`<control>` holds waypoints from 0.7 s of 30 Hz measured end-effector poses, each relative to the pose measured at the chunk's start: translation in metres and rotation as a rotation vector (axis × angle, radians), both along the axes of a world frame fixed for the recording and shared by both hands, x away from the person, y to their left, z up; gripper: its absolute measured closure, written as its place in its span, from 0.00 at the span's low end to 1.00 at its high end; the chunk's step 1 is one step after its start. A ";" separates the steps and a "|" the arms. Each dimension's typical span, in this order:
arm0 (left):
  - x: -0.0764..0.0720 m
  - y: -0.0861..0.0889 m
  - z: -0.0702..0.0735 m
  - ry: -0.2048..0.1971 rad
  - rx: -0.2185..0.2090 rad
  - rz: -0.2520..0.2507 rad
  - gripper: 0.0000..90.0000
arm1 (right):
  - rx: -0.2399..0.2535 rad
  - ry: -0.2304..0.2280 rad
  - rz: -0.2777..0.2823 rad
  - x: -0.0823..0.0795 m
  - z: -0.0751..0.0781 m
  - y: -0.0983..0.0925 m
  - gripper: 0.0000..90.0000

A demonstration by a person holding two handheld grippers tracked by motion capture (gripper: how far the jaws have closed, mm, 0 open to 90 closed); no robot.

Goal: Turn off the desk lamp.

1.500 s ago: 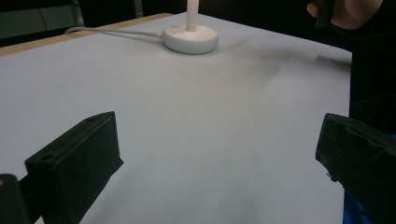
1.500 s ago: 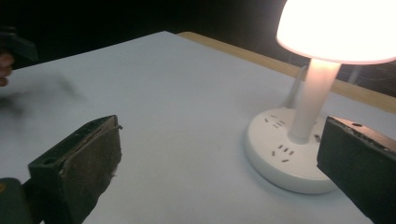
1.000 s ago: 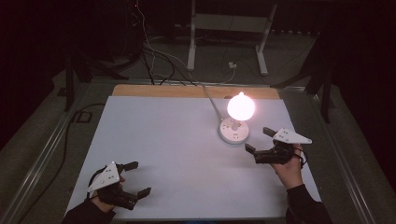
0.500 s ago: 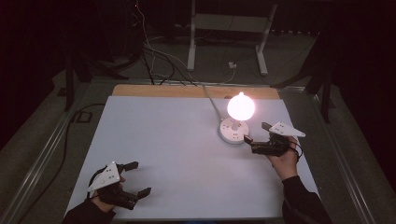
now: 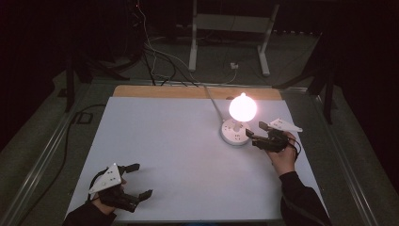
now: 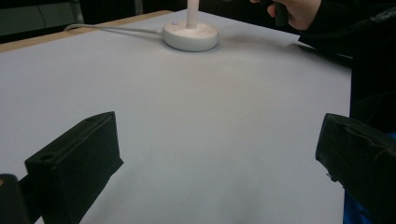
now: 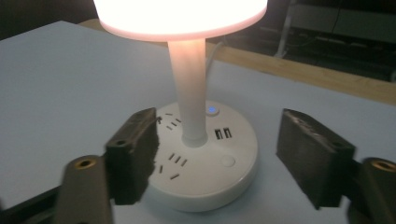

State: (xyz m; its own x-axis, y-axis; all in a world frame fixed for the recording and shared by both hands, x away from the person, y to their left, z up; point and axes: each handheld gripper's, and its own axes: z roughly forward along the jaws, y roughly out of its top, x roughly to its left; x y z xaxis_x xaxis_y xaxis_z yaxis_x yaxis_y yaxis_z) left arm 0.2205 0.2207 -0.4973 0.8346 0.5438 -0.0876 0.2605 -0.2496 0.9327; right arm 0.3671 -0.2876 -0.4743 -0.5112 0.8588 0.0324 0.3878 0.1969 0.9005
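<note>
White-topped table (image 5: 179,155) — lit lamp's round socket base (image 5: 234,133) near its right edge.

This looks like a lab or recording studio rather than a home. The room is dark, lit mainly by a small lamp (image 5: 243,109) glowing on its round white base (image 5: 234,133), which carries sockets, USB ports and a blue indicator light. A white sheet covers the tabletop (image 5: 174,141), with a strip of bare wood (image 5: 155,92) along the far edge. Loose cables (image 5: 155,61) run across the grey floor (image 5: 42,136) behind it, beside the white legs of a metal stand (image 5: 226,28). Dark shapes farther back may be tripods or frames, though the gloom hides too much to be sure.
</note>
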 end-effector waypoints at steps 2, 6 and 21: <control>0.000 0.000 0.000 0.000 -0.006 0.002 0.01 | -0.002 0.001 -0.006 0.001 -0.001 0.000 0.43; 0.000 0.000 0.000 0.001 0.000 0.002 0.01 | -0.014 0.007 -0.015 0.005 -0.002 0.002 0.49; 0.000 0.000 0.000 0.001 0.005 0.002 0.01 | -0.042 0.092 -0.079 0.022 -0.016 0.004 0.90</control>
State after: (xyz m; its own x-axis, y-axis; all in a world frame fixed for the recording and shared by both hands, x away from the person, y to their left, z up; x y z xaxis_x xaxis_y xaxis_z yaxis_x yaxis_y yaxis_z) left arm 0.2203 0.2206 -0.4974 0.8337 0.5455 -0.0859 0.2618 -0.2535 0.9312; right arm 0.3893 -0.2841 -0.4901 -0.4384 0.8979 0.0396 0.4844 0.1989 0.8519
